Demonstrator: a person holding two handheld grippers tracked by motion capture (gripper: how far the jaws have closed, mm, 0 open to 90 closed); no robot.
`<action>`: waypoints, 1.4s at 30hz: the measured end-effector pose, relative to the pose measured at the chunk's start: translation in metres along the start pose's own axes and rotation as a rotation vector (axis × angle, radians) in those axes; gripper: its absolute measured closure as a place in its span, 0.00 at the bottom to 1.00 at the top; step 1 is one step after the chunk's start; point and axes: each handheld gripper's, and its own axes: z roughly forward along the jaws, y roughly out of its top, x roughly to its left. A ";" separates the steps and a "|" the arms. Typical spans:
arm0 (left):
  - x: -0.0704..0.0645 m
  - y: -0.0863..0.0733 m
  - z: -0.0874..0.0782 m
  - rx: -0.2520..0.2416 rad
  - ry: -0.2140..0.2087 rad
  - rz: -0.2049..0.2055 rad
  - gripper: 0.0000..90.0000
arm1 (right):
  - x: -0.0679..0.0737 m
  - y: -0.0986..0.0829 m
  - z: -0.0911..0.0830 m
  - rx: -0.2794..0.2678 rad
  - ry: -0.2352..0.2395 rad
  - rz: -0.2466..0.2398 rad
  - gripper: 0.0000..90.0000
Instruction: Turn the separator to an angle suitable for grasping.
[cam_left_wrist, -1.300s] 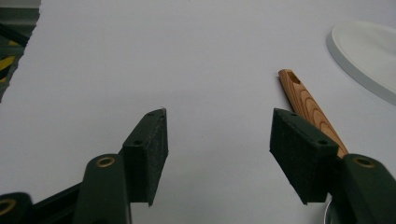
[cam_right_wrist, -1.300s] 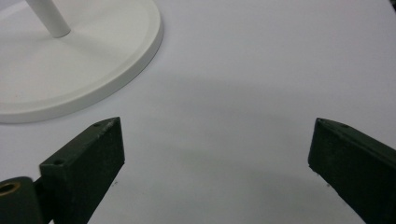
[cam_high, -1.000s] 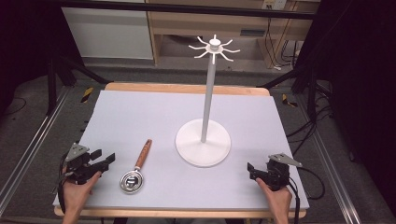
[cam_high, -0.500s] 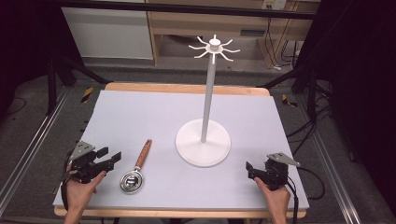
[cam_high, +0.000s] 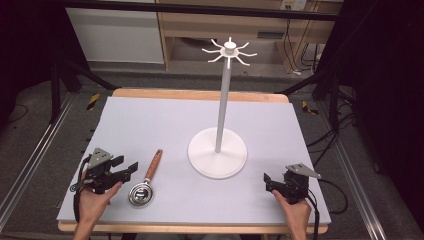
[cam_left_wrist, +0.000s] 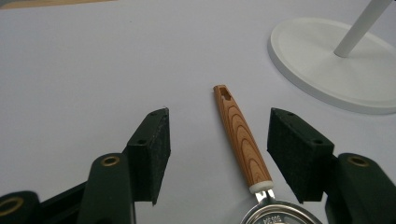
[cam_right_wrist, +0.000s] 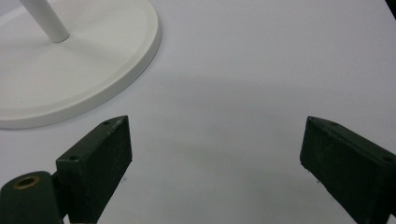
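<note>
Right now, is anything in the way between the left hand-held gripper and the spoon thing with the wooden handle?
Nothing visible: the left hand-held gripper is open, and the spoon's wooden handle lies between its jaws on bare table.

Strainer (cam_high: 145, 183) with glossy grained wooden handle (cam_left_wrist: 239, 135), white plastic collar and polished steel bowl, matt black tool (cam_left_wrist: 219, 144) faced with rough foam pads, smooth matt white stand (cam_high: 218, 150), counter (cam_high: 150, 125) under matt pale lilac sheet, bare wood edge
</note>
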 end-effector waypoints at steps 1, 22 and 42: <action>-0.001 0.001 0.001 0.005 -0.006 0.005 0.44 | 0.000 0.000 0.000 0.000 -0.001 -0.001 0.11; -0.018 0.016 0.032 0.122 -0.026 0.055 0.49 | -0.002 -0.002 0.000 0.017 0.000 0.004 0.11; -0.029 0.002 0.056 0.256 -0.027 0.092 0.58 | 0.001 -0.001 0.002 0.034 0.006 -0.018 0.11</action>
